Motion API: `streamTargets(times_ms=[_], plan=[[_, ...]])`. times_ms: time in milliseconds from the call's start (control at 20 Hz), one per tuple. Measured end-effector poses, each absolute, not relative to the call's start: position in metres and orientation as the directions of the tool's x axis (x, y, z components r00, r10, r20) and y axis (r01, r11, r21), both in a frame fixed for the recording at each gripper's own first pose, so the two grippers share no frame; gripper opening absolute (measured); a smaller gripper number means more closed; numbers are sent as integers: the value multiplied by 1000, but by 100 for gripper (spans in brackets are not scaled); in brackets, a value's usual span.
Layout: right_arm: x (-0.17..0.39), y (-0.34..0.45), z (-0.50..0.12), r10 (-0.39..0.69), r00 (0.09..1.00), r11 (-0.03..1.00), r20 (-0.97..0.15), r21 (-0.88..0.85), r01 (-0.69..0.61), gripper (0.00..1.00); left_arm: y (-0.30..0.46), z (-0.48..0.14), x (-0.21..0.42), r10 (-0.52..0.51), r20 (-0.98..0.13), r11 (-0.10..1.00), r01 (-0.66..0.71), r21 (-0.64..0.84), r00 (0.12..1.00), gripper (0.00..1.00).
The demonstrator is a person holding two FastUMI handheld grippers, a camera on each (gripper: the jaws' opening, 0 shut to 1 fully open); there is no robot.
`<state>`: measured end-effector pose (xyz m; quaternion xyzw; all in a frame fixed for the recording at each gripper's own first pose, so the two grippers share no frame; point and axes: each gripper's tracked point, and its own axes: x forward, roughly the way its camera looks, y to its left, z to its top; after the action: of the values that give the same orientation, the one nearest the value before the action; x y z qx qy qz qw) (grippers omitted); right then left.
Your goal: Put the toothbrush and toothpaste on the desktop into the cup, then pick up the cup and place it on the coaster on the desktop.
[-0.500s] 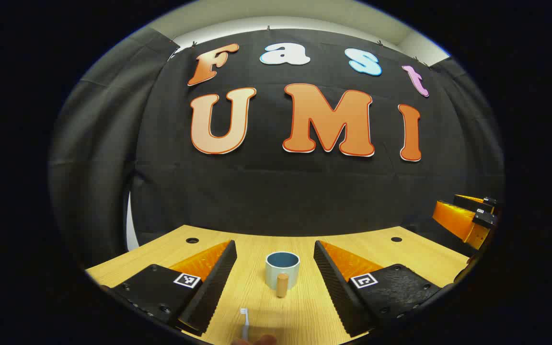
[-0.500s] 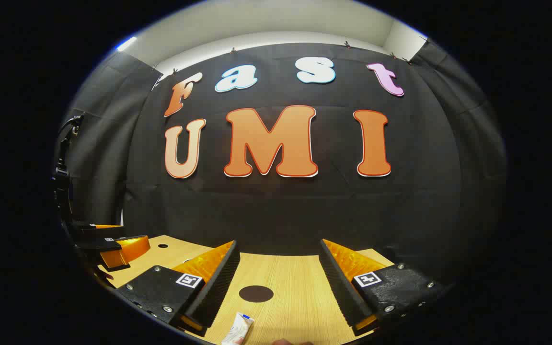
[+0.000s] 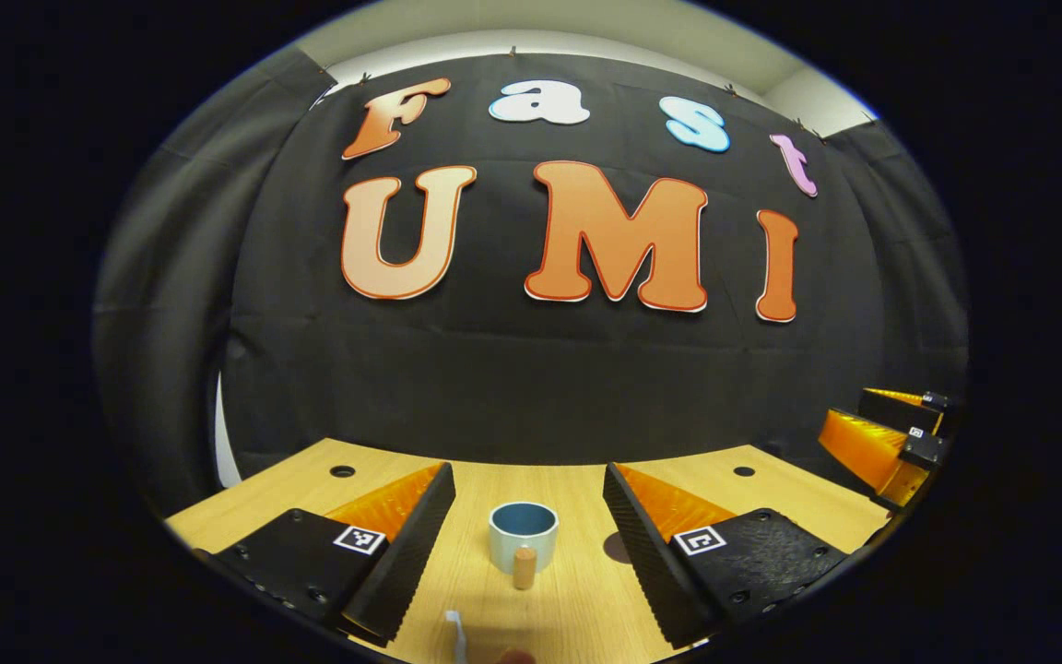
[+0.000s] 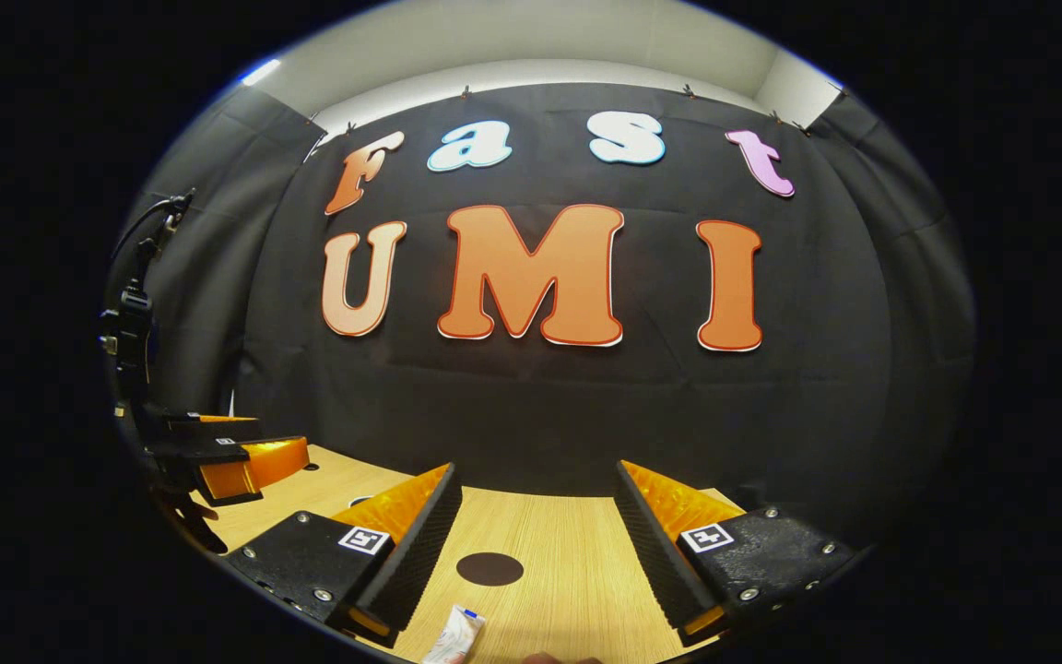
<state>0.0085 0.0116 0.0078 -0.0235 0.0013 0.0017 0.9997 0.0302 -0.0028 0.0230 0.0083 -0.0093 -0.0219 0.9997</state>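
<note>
Starting the first step, both grippers hovered with fingers wide and empty; the left gripper point(image 3: 522, 544) faced the cup point(image 3: 523, 535), toothbrush point(image 3: 454, 634) near its base; the right gripper point(image 4: 536, 544) framed the coaster point(image 4: 489, 569), toothpaste point(image 4: 455, 636) nearest; the next move probably called for dipping to grasp.

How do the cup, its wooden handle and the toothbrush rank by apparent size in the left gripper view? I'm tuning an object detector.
1. Cup, clearly largest.
2. Wooden handle.
3. Toothbrush: the visible part is small, but the view's edge cuts it off, so ranks two and three are unsure.
</note>
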Motion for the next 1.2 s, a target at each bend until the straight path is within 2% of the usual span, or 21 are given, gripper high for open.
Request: streamTargets(times_ms=[350,550,800,1200], plan=[[16,40,4,28,999,999,-22,-17,-29,99,2,32,40,-50,53,999,50,-6,997,97],[17,43,-1,35,999,999,-41,-32,-37,99,5,32,45,-65,29,998,65,16,997,97],[17,43,-49,28,978,997,-207,-64,-42,100,8,9,47,-83,-66,995,86,42,994,97],[-5,50,-124,42,883,998,-468,-18,-57,99,49,-63,35,59,-323,983,2,184,945,99]])
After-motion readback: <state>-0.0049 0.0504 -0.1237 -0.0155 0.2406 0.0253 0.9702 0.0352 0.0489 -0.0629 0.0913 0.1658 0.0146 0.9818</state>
